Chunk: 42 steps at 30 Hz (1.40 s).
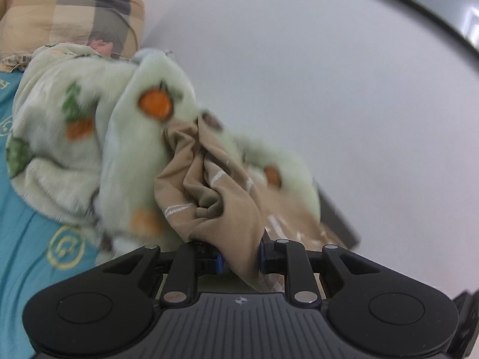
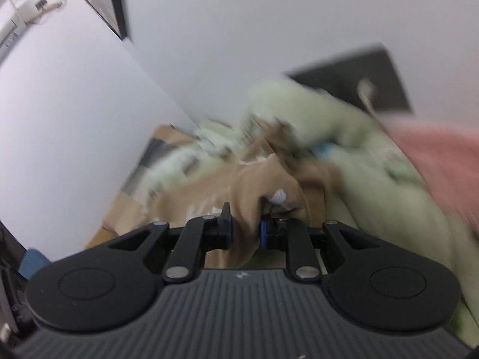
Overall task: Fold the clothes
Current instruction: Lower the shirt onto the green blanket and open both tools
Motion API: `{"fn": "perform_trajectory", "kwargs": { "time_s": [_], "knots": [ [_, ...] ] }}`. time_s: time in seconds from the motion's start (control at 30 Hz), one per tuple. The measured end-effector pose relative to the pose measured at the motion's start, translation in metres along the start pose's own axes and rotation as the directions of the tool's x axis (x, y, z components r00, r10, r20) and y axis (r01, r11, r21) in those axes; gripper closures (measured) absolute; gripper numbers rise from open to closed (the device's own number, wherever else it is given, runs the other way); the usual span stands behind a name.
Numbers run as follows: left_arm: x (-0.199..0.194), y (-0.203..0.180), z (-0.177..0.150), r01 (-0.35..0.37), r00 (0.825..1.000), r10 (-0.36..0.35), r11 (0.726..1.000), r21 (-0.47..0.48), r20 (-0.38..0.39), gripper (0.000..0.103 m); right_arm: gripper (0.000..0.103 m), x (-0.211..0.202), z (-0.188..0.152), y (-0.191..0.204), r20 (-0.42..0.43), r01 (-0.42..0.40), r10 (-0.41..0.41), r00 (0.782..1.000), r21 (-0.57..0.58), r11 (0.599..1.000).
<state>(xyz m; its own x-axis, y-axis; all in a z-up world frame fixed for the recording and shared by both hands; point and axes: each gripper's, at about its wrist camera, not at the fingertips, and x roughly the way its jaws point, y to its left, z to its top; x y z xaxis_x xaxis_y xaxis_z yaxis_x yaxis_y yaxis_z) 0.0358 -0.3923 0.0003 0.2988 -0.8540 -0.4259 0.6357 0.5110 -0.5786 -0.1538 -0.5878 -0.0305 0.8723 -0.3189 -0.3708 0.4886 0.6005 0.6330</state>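
Between the left gripper's (image 1: 239, 258) blue pads a bunch of the tan garment (image 1: 209, 191) is pinched; the right gripper (image 2: 245, 233) clamps another part. Its cloth runs forward from both, over the green fleece blanket (image 1: 89, 155) lying beyond.

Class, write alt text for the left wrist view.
The left gripper is shut on a bunched tan garment. Behind it lies a fluffy pale green blanket with orange fruit prints, on a teal bedsheet beside a checked pillow.
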Motion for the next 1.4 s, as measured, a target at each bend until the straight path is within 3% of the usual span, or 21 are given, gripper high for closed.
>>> {"fn": "perform_trajectory", "kwargs": {
  "time_s": [0.13,0.17,0.2,0.23,0.3,0.4,0.63,0.83,1.17,1.3,1.4],
  "knots": [
    [-0.004,0.013,-0.026,-0.062,0.995,0.067,0.996,0.063,-0.077,0.073,0.077,-0.004,-0.019,-0.013,-0.085,0.043,-0.044,0.995,-0.01,0.999],
    [-0.008,0.014,-0.027,-0.087,0.992,0.094,0.993,0.077,-0.089,0.06,0.074,-0.003,-0.02,-0.014,-0.112,0.059,-0.06,0.992,-0.015,0.998],
    [-0.012,0.012,-0.027,-0.108,0.988,0.117,0.99,0.094,-0.098,0.045,0.063,-0.006,-0.021,-0.011,-0.125,0.071,-0.074,0.989,-0.03,0.997],
    [-0.022,0.008,-0.029,-0.119,0.986,0.13,0.987,0.11,-0.1,0.038,0.04,-0.011,-0.023,-0.006,-0.131,0.078,-0.084,0.988,-0.048,0.996],
    [-0.044,-0.003,-0.03,-0.142,0.986,0.153,0.98,0.136,-0.073,0.014,0.013,-0.03,-0.024,0.005,-0.114,0.069,-0.077,0.991,-0.077,0.995],
    [-0.082,-0.028,-0.024,-0.163,0.986,0.167,0.967,0.195,0.0,0.0,0.013,-0.057,-0.02,0.027,-0.08,0.057,-0.07,0.994,-0.156,0.986],
    [-0.167,-0.069,-0.019,-0.218,0.973,0.19,0.943,0.25,0.133,0.0,0.013,-0.126,-0.014,0.081,0.021,0.045,-0.041,0.999,-0.301,0.953],
    [-0.233,-0.1,-0.04,-0.253,0.957,0.197,0.925,0.284,0.211,0.0,0.013,-0.18,-0.025,0.11,0.063,0.034,-0.011,0.998,-0.376,0.926],
    [-0.31,-0.129,-0.079,-0.286,0.933,0.177,0.894,0.345,0.315,0.0,0.013,-0.25,-0.056,0.139,0.161,0.048,0.034,0.986,-0.48,0.876],
    [-0.331,-0.128,-0.09,-0.295,0.924,0.172,0.889,0.35,0.342,0.0,0.013,-0.262,-0.073,0.139,0.184,0.056,0.04,0.982,-0.488,0.871],
    [-0.343,-0.126,-0.098,-0.314,0.917,0.178,0.875,0.369,0.358,0.0,0.014,-0.266,-0.09,0.137,0.238,0.106,0.02,0.971,-0.505,0.856]
  ]
}}
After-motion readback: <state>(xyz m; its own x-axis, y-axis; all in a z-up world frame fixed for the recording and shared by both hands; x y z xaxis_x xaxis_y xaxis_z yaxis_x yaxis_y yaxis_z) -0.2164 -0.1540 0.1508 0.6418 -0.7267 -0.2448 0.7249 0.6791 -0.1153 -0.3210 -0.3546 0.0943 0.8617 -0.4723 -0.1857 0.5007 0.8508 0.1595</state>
